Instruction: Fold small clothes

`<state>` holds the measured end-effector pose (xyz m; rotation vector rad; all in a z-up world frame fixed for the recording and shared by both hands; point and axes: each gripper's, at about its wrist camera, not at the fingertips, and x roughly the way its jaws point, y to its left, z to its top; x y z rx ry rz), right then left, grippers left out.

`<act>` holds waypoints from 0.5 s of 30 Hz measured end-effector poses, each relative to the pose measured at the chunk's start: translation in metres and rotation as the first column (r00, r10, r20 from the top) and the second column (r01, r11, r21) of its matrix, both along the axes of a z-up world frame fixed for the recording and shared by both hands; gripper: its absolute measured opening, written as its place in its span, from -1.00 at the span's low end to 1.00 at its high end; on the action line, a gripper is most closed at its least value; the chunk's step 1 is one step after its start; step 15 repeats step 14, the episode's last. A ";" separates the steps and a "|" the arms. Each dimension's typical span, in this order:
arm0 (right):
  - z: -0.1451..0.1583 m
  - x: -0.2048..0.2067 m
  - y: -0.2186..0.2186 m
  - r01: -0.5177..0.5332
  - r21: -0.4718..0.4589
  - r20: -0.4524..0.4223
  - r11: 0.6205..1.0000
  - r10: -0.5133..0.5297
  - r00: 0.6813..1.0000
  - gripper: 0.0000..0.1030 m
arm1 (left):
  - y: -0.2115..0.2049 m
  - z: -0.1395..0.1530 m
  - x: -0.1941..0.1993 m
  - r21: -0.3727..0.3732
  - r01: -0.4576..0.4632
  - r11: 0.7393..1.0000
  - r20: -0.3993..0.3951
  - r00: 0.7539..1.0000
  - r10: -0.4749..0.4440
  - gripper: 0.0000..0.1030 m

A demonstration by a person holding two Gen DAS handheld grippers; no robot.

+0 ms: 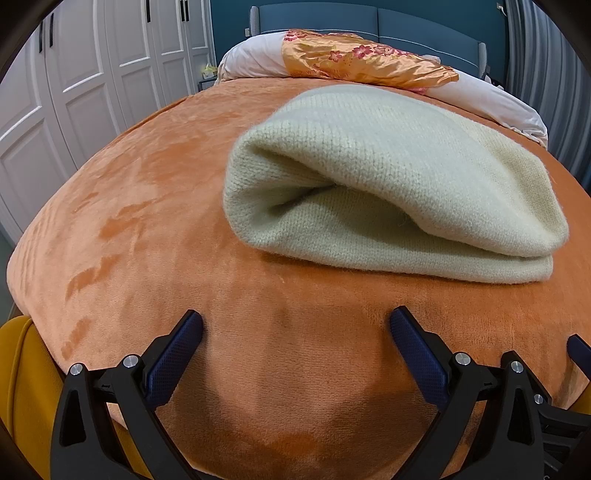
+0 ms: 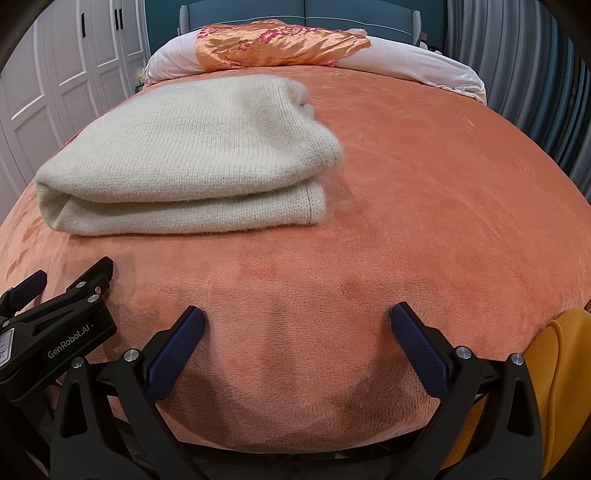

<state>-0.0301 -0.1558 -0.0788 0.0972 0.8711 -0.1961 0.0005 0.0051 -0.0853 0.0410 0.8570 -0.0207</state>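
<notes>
Nearest, the left gripper (image 1: 295, 332) hangs over the bed's (image 1: 147, 229) near edge, fingers (image 1: 184, 350) spread wide, empty, touching nothing. The right gripper (image 2: 297, 328) sits just beside it at its 3 o'clock, equally wide, nothing held. A yellow sleeve (image 2: 554, 369) shows at 4 o'clock in the right view. Bare orange blanket lies ahead of both. Farther on, the folded cream sweater (image 1: 388, 184) rests on the bed, at 1 o'clock from the left gripper and 11 o'clock from the right; open blanket stretches to its right. Farthest, a pillow (image 2: 406, 62) lies at the headboard (image 2: 332, 11).
</notes>
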 end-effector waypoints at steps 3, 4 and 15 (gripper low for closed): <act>0.000 0.000 -0.001 0.000 0.000 0.000 1.000 0.000 1.000 0.91 | 0.000 0.000 0.000 0.000 0.000 1.000 0.000 1.000 0.000 0.90; 0.000 0.000 -0.001 0.000 0.000 0.000 1.000 0.000 1.000 0.91 | 0.000 0.000 0.000 0.000 0.000 1.000 0.000 1.000 0.000 0.90; 0.000 0.000 -0.001 0.000 0.000 0.000 1.000 0.000 1.000 0.91 | 0.000 0.000 0.000 0.000 0.000 1.000 0.000 1.000 0.000 0.90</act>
